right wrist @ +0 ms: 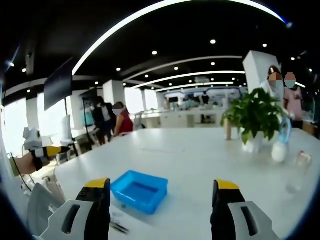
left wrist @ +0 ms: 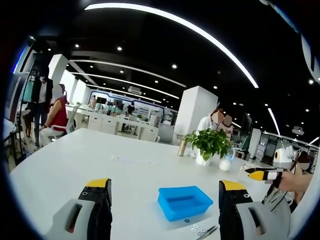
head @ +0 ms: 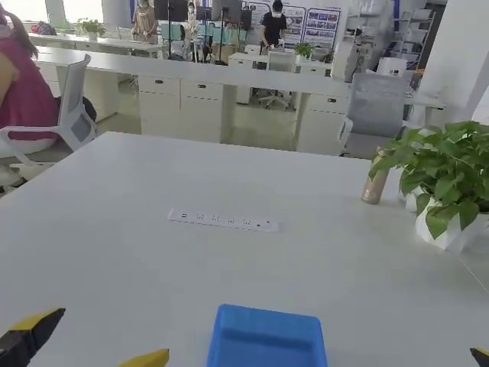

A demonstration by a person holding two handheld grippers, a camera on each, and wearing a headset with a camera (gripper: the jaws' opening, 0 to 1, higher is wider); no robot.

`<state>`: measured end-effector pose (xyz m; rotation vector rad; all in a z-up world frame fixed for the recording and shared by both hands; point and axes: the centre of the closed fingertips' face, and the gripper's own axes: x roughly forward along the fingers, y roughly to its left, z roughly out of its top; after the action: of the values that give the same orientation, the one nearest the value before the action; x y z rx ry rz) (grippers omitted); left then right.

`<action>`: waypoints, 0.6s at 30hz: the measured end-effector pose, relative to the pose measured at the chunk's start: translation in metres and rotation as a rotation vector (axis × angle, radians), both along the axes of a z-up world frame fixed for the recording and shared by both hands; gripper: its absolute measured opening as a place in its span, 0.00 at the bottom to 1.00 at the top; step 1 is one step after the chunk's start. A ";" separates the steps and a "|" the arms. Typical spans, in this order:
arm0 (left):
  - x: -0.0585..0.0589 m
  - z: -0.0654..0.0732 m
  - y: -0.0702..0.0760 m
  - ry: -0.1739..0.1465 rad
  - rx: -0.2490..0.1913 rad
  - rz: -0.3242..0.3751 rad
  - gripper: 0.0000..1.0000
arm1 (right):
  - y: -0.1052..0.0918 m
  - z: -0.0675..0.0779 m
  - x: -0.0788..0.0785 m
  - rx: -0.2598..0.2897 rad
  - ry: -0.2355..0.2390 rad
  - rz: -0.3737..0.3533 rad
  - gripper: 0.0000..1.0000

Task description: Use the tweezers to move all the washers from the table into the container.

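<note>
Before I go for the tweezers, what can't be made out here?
Washers: left gripper view, too small to count.
Tweezers: same view, running off the bottom edge, so their full length is hidden.
Container: head view, near side cut by the bottom edge; its inside is unreadable.

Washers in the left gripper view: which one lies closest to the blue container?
The lone washer just in front of the blue container; the other washers bunch together farther off, beside the tweezers.

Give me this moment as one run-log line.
left hand-held gripper open | right hand-held gripper open | tweezers on table | washers on table beside blue container
</note>
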<state>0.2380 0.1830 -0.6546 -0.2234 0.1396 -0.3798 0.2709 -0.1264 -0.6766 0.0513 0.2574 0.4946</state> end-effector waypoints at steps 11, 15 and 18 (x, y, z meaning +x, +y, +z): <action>-0.001 -0.001 0.000 0.006 0.014 -0.003 0.90 | -0.001 -0.004 -0.001 -0.006 0.006 0.000 0.82; -0.002 0.000 0.001 0.003 0.010 0.003 0.90 | 0.001 -0.007 -0.001 -0.018 0.017 0.010 0.83; -0.002 -0.002 0.001 0.008 0.011 0.005 0.90 | 0.002 -0.005 0.000 -0.026 0.010 0.013 0.83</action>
<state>0.2357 0.1843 -0.6564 -0.2146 0.1485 -0.3730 0.2712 -0.1245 -0.6819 0.0269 0.2744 0.5041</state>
